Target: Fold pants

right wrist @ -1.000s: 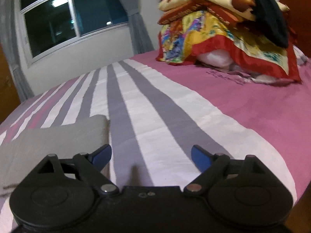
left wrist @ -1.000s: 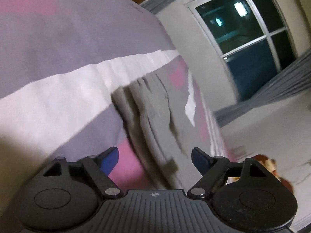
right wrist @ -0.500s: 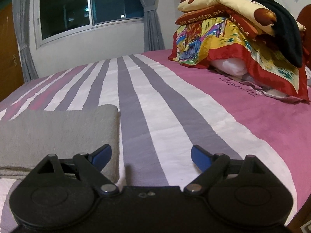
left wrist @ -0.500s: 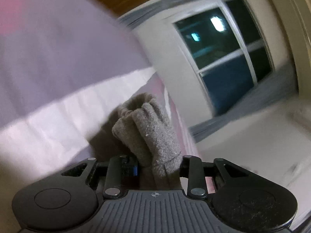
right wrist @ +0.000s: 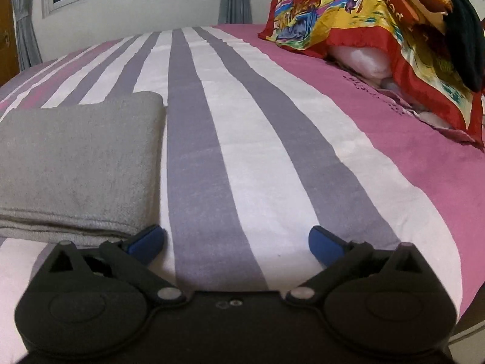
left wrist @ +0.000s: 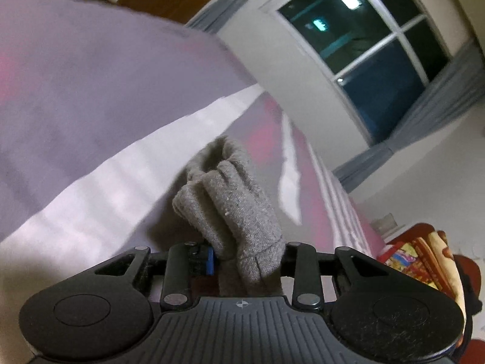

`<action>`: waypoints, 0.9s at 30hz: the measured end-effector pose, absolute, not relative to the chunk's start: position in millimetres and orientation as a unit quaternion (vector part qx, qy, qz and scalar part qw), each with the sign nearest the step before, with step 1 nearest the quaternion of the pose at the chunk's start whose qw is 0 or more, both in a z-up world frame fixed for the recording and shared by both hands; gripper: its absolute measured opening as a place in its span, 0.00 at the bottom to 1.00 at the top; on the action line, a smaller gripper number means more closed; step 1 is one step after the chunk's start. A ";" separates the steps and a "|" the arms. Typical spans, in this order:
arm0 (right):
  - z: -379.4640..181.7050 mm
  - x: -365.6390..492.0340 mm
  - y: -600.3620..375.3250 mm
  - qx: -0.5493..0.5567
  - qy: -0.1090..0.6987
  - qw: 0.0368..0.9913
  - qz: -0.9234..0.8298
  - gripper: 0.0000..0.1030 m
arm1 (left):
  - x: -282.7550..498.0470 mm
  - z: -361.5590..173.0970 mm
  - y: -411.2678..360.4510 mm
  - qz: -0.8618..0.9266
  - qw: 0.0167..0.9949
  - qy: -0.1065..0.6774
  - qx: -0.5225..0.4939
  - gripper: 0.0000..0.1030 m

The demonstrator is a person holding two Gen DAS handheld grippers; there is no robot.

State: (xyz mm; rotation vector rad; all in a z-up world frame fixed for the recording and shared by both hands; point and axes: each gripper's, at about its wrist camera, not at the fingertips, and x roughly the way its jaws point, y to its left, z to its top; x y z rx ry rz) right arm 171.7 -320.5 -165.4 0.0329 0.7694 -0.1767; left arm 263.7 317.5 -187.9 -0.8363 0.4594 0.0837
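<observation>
My left gripper (left wrist: 247,253) pinches a thick bunched edge of the grey knit pants (left wrist: 233,203); soft, floppy, grippy. Right gripper (right wrist: 236,242) gapes empty over the bed (right wrist: 272,157), beside their folded corner.

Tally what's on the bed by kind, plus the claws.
Grey pants: 1, folded, one end pinched in the left claw
Bedding pile: 1
Claws: 2, the right claw open
Total: 4

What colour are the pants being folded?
Plain grey pants, shown best in the right wrist view.
</observation>
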 end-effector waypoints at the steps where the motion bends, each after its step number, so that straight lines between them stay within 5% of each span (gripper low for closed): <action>1: -164.1 170.6 -319.6 0.012 0.372 0.924 -0.086 1.00 | 264.8 -177.4 311.5 0.037 0.893 0.219 -0.391 0.31; 13: -152.8 158.0 -330.2 0.007 0.351 0.927 -0.129 1.00 | 300.4 -55.6 114.8 -0.116 0.951 0.215 -0.188 0.31; 27: -148.2 141.9 -378.2 0.103 0.320 0.927 -0.168 1.00 | 303.5 -93.5 -128.3 -0.236 0.917 0.317 0.063 0.31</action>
